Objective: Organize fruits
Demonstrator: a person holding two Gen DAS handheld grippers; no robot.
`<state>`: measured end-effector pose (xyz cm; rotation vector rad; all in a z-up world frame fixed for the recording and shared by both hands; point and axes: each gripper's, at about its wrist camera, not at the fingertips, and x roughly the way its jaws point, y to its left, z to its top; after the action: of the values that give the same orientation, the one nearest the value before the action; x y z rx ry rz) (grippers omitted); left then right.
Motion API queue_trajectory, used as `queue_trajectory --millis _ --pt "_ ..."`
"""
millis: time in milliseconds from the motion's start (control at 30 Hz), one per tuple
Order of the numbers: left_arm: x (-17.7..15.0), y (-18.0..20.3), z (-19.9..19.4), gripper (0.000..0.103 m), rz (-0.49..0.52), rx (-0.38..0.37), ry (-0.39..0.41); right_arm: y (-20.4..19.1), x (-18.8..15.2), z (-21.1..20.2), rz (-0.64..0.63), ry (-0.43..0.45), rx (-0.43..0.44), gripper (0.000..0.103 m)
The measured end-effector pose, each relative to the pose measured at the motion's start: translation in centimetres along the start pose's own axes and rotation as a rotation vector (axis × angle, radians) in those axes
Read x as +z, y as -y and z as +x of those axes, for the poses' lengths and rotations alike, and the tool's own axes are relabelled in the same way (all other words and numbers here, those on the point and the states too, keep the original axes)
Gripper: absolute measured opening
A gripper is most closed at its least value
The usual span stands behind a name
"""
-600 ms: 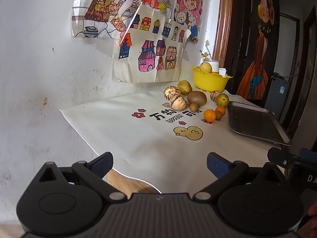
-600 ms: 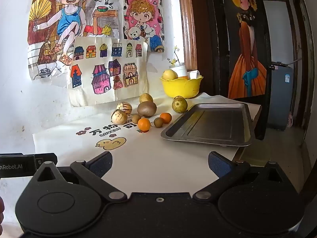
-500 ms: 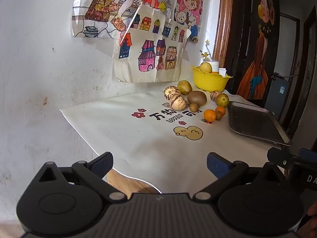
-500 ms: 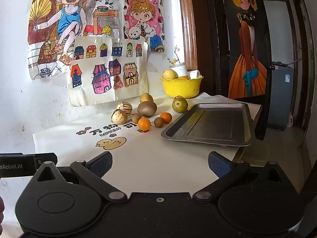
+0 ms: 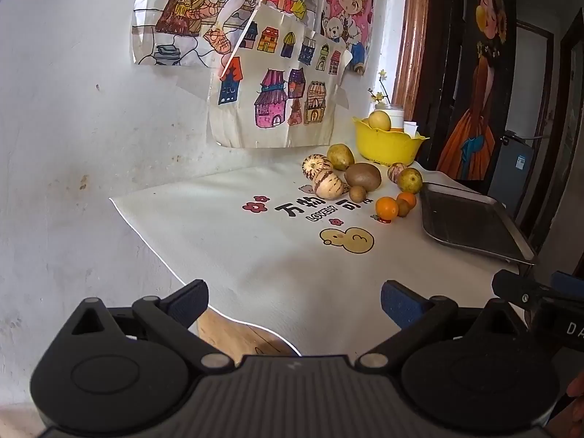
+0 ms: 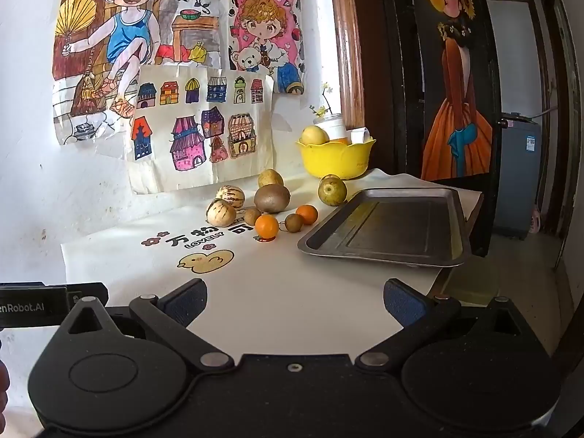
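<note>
Several loose fruits lie in a cluster at the back of the white tablecloth: two striped melons (image 6: 221, 212), a large kiwi (image 6: 272, 198), a green pear (image 6: 331, 190), two oranges (image 6: 266, 226) and small brown fruits. The same cluster shows in the left wrist view, with the kiwi (image 5: 362, 176) and an orange (image 5: 387, 208). A metal tray (image 6: 387, 230) lies empty to the right of them. My left gripper (image 5: 294, 301) and my right gripper (image 6: 295, 301) both hang open over the near edge of the table, far from the fruit, with nothing between the fingers.
A yellow bowl (image 6: 335, 158) with a pale fruit and a white cup stands behind the cluster by the wall. Children's drawings (image 6: 200, 138) hang on the wall. A dark door (image 6: 456, 109) is at the right. The cloth's left edge (image 5: 153, 241) overhangs a wooden top.
</note>
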<state>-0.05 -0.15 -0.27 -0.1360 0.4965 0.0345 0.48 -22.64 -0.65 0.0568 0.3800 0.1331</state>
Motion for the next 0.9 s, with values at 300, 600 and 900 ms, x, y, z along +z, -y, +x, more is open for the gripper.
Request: queue_trajectory --millis 300,600,900 --pt "-0.12 -0.02 0.06 0.103 -0.003 0.005 -0.002 -0.01 -0.02 0.06 -0.001 -0.001 0.000 0.103" --pt "0.02 -0.35 0.00 0.103 -0.012 0.019 -0.001 -0.02 0.02 -0.01 0.000 0.001 0.000 0.103" --pt "0.03 -0.40 -0.16 0.103 -0.012 0.022 0.003 0.06 -0.43 0.10 0.000 0.004 0.001 0.103"
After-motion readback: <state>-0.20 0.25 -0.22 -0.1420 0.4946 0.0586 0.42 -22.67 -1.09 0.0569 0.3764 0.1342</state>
